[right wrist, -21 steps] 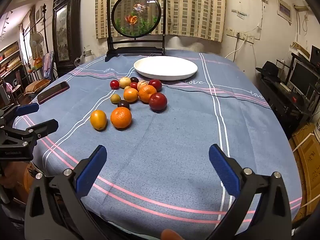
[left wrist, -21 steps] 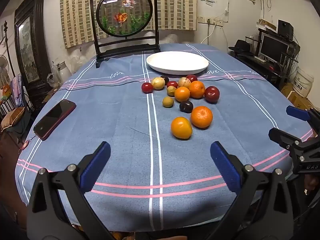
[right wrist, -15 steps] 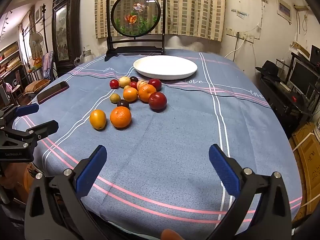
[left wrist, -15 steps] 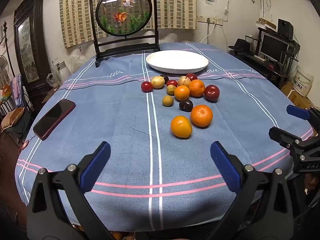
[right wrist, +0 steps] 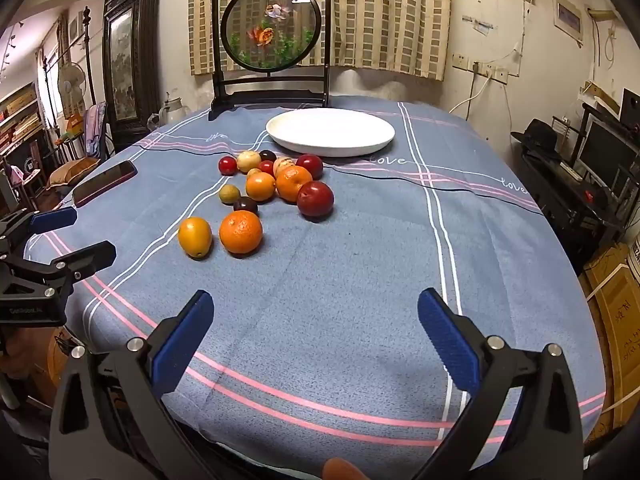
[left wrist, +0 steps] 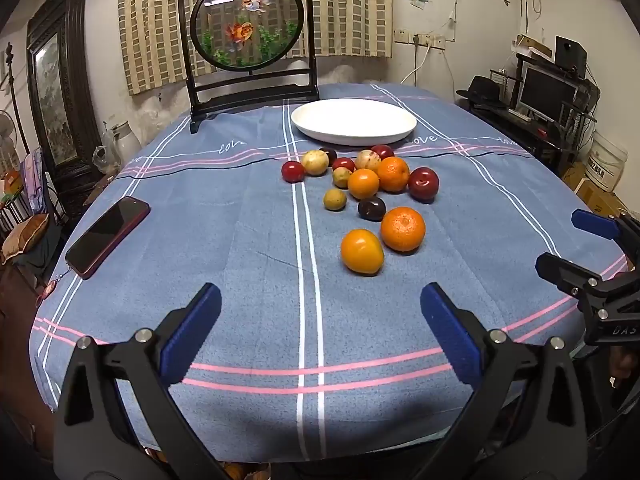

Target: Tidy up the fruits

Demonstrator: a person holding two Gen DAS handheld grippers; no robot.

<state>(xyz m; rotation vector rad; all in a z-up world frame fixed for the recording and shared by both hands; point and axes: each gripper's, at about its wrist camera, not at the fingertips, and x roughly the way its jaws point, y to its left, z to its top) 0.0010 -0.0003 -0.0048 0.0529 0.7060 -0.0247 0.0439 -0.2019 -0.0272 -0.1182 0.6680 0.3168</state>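
Several fruits lie in a loose cluster mid-table: a smooth orange fruit (left wrist: 362, 251) (right wrist: 195, 237) and a mandarin (left wrist: 402, 228) (right wrist: 241, 231) nearest, a dark plum (left wrist: 371, 208), a large red apple (left wrist: 423, 183) (right wrist: 315, 199), more oranges, small red and yellowish fruits behind. An empty white plate (left wrist: 354, 121) (right wrist: 330, 131) sits beyond them. My left gripper (left wrist: 320, 322) is open and empty over the near table edge. My right gripper (right wrist: 316, 326) is open and empty, also short of the fruit. Each gripper shows at the edge of the other's view.
A phone (left wrist: 108, 233) (right wrist: 105, 182) lies at the table's left side. A framed round goldfish screen (left wrist: 250, 44) (right wrist: 272, 38) stands at the far edge behind the plate. The blue striped tablecloth (left wrist: 240, 216) covers the table; furniture and monitors (left wrist: 548, 92) stand at the right.
Both grippers have edged slightly forward toward the fruit, which sits a little lower in both views. Both stay open and nothing was picked up.
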